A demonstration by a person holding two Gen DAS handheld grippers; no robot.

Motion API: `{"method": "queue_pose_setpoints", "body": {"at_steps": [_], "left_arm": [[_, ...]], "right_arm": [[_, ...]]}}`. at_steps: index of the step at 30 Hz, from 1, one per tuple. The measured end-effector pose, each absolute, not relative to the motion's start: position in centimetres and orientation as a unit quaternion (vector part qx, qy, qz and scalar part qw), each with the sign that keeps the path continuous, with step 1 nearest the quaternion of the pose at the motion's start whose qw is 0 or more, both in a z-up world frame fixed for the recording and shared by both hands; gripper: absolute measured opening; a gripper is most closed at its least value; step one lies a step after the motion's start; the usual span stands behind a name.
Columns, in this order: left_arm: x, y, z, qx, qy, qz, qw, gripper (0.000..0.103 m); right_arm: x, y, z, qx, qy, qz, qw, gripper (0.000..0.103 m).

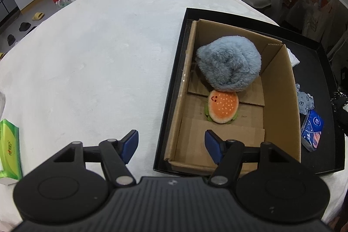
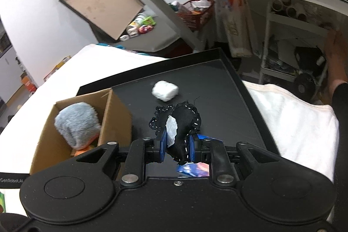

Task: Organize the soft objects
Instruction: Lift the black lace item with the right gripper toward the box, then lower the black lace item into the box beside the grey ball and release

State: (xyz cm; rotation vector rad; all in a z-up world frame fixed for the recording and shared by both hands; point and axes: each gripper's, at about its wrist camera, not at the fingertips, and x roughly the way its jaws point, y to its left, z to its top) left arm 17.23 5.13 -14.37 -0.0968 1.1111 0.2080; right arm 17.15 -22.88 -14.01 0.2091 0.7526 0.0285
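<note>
A: Nearest us, our right gripper (image 2: pixel 176 148) clamps a black cloth (image 2: pixel 184 121) with white stitching, a white tag showing at its front. Our left gripper (image 1: pixel 171 145) hangs with fingers spread, nothing between them.

B: Beyond that?

A: At ten o'clock from the cloth, the cardboard box (image 2: pixel 115 116) in the black tray (image 2: pixel 217 88) holds a grey plush (image 1: pixel 228 64) touching a burger toy (image 1: pixel 221 109). A white wad (image 2: pixel 164 90) lies at twelve o'clock.
</note>
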Motion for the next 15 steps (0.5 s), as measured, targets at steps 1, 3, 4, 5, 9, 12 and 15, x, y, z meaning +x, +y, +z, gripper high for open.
{"method": "queue_pose_setpoints", "body": {"at_steps": [1,3,4,5,9,12,15], "left_arm": [[17.2,5.3,-14.3,-0.047,0.526,0.098,0.844,0.066],[17.1,5.6,-14.3,-0.049,0.525,0.097,0.844,0.066],[17.1,5.7,-14.4,-0.051,0.524,0.097,0.845,0.066],[17.0,5.8,-14.4,-0.052,0.525,0.096,0.844,0.066],[16.9,6.2,-14.6,-0.055,0.525,0.093,0.844,0.066],[16.9,6.3,-14.8,-0.058,0.525,0.090,0.845,0.066],[16.8,6.6,-15.0,-0.062,0.523,0.088,0.845,0.066]], "right_arm": [[17.2,-22.5,-14.0,0.098,0.367,0.018,0.925,0.021],[17.1,-21.9,-13.9,0.091,0.368,0.025,0.925,0.021],[17.1,-21.6,-13.8,0.089,0.368,0.028,0.925,0.021],[17.1,-21.3,-13.7,0.088,0.367,0.031,0.926,0.021],[17.1,-20.1,-13.4,0.077,0.364,0.046,0.927,0.021],[17.1,-19.2,-13.3,0.071,0.364,0.060,0.927,0.021],[17.1,-18.2,-13.4,0.066,0.365,0.072,0.926,0.021]]}}
